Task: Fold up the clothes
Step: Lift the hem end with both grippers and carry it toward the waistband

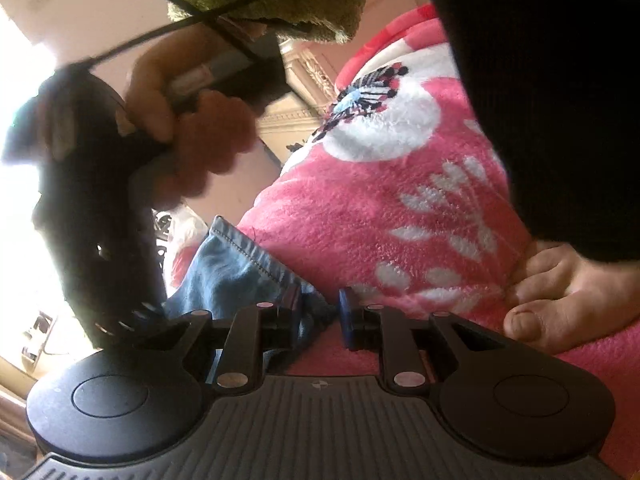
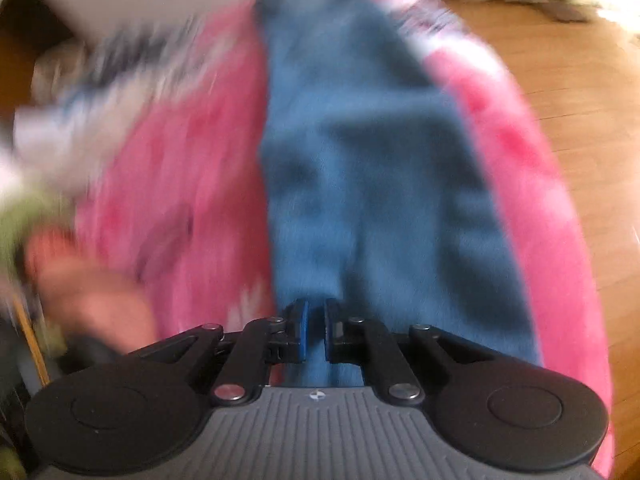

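The blue denim garment (image 2: 360, 152) is laid lengthwise over a pink floral fleece blanket (image 2: 180, 184), with wooden floor (image 2: 580, 80) seen beyond. The right gripper (image 2: 315, 330) is clamped on the near end of the denim, its blue pads nearly together (the view is motion-blurred). In the left wrist view, the left gripper (image 1: 320, 316) is closed on a bunched denim hem (image 1: 236, 264); bare toes (image 1: 560, 292) are pressed against the blanket (image 1: 360, 208)

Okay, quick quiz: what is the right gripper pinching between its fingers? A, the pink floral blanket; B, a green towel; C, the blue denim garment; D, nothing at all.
C: in the right wrist view the right gripper is closed on a fold of the blue denim garment, which lies on the pink blanket.
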Demonstrator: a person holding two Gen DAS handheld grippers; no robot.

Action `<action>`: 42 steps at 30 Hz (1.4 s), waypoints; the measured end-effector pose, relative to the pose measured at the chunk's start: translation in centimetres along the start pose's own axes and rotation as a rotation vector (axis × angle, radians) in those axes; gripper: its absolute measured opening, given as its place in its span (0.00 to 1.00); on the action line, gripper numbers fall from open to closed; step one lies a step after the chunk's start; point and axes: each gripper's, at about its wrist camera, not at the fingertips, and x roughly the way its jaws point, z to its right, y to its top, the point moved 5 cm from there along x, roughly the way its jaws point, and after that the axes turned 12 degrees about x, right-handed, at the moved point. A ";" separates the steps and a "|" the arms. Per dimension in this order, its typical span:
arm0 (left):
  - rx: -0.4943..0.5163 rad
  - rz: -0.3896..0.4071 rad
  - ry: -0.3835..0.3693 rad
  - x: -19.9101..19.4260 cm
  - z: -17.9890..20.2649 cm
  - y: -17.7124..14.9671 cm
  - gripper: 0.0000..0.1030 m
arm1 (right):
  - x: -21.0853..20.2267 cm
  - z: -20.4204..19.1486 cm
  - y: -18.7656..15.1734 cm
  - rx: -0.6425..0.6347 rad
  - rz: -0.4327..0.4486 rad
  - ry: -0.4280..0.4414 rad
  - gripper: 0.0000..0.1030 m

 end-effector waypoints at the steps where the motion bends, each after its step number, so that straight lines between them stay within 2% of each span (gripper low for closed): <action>1: -0.004 0.000 -0.003 0.0 -0.1 0.1 0.18 | -1.1 0.2 0.2 0.007 0.016 0.021 0.09; 3: -0.013 0.000 -0.001 -0.1 -0.2 0.2 0.18 | -2.6 0.7 -0.4 -0.003 -0.048 0.045 0.09; 5: -0.008 0.004 0.004 -0.2 0.0 0.3 0.18 | -2.5 0.9 -1.9 -0.068 -0.117 -0.020 0.09; 6: -0.004 0.004 0.005 -0.1 0.1 0.4 0.19 | -2.0 1.3 -2.5 -0.086 -0.111 -0.078 0.08; 7: -0.001 0.005 0.004 -0.1 0.0 0.3 0.19 | -1.5 1.9 -2.9 -0.070 -0.088 -0.117 0.05; 10: 0.006 0.005 -0.002 -0.2 -0.1 0.3 0.19 | -2.4 3.2 -2.2 0.095 0.022 -0.064 0.07; 13: -0.006 0.003 -0.006 -0.1 -0.2 0.1 0.19 | -4.6 3.4 -2.5 0.114 0.068 -0.008 0.07; 14: -0.012 0.002 -0.004 -0.2 -0.1 0.0 0.19 | -5.0 3.7 -2.7 0.115 0.075 -0.013 0.07; 16: -0.009 0.002 0.000 -0.2 0.1 0.0 0.19 | -4.7 5.1 -2.8 0.139 0.093 -0.095 0.06; 17: -0.006 0.001 0.000 -0.3 0.1 0.0 0.19 | -4.4 6.2 -2.7 0.177 0.116 -0.109 0.04; 20: -0.007 -0.009 -0.004 -0.7 0.0 0.1 0.20 | -5.3 7.3 -2.0 0.296 0.241 -0.088 0.06; 21: -0.010 -0.013 -0.004 -0.9 0.0 0.2 0.21 | -6.3 6.9 -1.8 0.276 0.290 -0.093 0.06; 22: -0.026 -0.014 -0.001 -1.3 -0.1 0.3 0.21 | -7.1 6.8 -1.9 0.266 0.297 -0.079 0.07; 23: -0.045 -0.014 0.003 -1.9 -0.3 0.2 0.21 | -7.5 6.7 -1.9 0.262 0.286 -0.055 0.07; 25: -0.074 -0.013 0.016 -3.0 -0.4 0.1 0.21 | -7.3 6.8 -2.7 0.271 0.207 -0.014 0.07; 28: -0.077 -0.001 0.053 -4.6 -0.2 -0.3 0.21 | -6.6 7.7 -3.9 0.266 0.168 -0.107 0.06; 29: -0.078 -0.003 0.065 -5.2 -0.3 -0.4 0.21 | -6.7 7.8 -4.2 0.270 0.175 -0.124 0.06; 32: -0.093 -0.006 0.097 -5.0 -0.8 -0.8 0.21 | -9.0 7.0 -4.2 0.305 0.291 -0.094 0.07; 36: -0.105 -0.003 0.134 -3.1 -2.1 -0.7 0.22 | -10.0 5.4 -4.1 0.289 0.318 -0.086 0.07; 38: -0.131 -0.027 0.113 -1.7 -2.7 -0.8 0.24 | -9.9 4.9 -3.6 0.280 0.319 -0.092 0.08; 40: -0.164 -0.052 0.080 -0.7 -2.8 -1.3 0.24 | -8.8 3.0 -2.1 0.210 0.295 -0.118 0.07; 42: -0.198 -0.076 0.046 0.2 -2.7 -1.9 0.24 | -6.4 0.2 -0.6 0.040 0.222 -0.220 0.07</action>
